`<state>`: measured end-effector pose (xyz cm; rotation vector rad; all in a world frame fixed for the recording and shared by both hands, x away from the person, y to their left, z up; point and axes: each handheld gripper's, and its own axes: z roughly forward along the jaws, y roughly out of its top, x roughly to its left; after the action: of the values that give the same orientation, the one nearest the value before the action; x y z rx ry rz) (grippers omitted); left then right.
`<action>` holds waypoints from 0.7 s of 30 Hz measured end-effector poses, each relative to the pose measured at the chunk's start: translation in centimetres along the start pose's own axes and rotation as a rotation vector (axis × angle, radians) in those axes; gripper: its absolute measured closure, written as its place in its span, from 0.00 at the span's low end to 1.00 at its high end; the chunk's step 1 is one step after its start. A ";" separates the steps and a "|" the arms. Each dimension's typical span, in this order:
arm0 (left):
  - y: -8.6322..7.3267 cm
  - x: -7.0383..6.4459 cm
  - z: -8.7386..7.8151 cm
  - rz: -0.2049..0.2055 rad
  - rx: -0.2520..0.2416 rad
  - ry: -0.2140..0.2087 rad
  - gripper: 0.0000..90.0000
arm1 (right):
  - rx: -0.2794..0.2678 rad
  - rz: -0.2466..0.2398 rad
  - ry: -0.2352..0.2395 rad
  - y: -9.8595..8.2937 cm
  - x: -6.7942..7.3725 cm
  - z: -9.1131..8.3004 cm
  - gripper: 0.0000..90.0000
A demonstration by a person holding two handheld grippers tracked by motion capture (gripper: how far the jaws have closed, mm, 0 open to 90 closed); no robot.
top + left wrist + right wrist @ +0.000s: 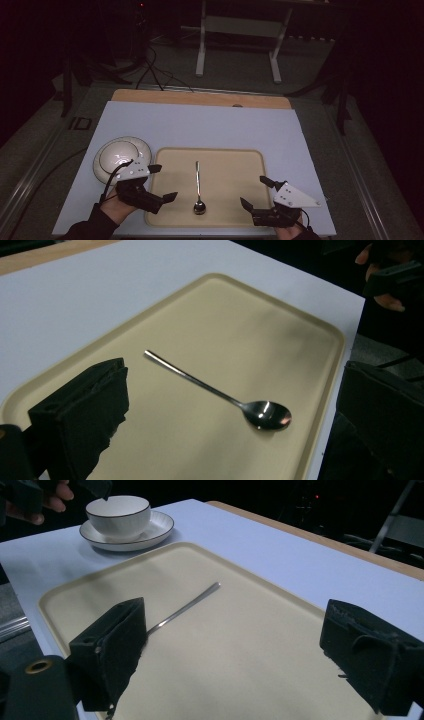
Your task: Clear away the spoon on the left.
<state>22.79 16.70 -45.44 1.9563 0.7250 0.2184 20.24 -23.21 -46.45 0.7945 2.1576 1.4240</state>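
A metal spoon (198, 186) lies lengthwise on a beige tray (225, 165), bowl toward the near edge; it also shows as the spoon (220, 392) and the spoon (185, 608). My left gripper (162, 182) is open at the tray's left near corner, jaws wide apart, nothing between them. At the tray's right near corner my right gripper (256, 191) is open and empty as well. A white bowl on a saucer (121, 156) sits left of the tray, just beyond the left gripper; the bowl (118, 514) has a dark rim line.
The tray (210, 315) rests on a pale blue mat (200, 125) over a wooden table whose far edge (200, 97) shows. Beyond stand a white table frame (237, 35) and cables on the dark floor. Bare mat lies behind the tray.
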 end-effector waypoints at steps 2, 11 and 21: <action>-0.4 0.0 -0.2 -0.003 -0.002 0.003 0.01 | -0.001 0.000 -0.004 0.0 0.0 0.0 0.13; -1.8 -0.1 -0.7 0.004 0.016 0.054 0.01 | -0.002 -0.012 -0.022 0.0 0.1 0.0 0.13; -3.5 0.5 -0.8 -0.019 0.011 0.098 0.01 | 0.004 -0.016 -0.016 0.0 0.1 0.1 0.13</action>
<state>21.44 18.70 -48.11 1.9587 0.8099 0.3005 20.22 -23.09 -46.51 0.7861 2.1506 1.4006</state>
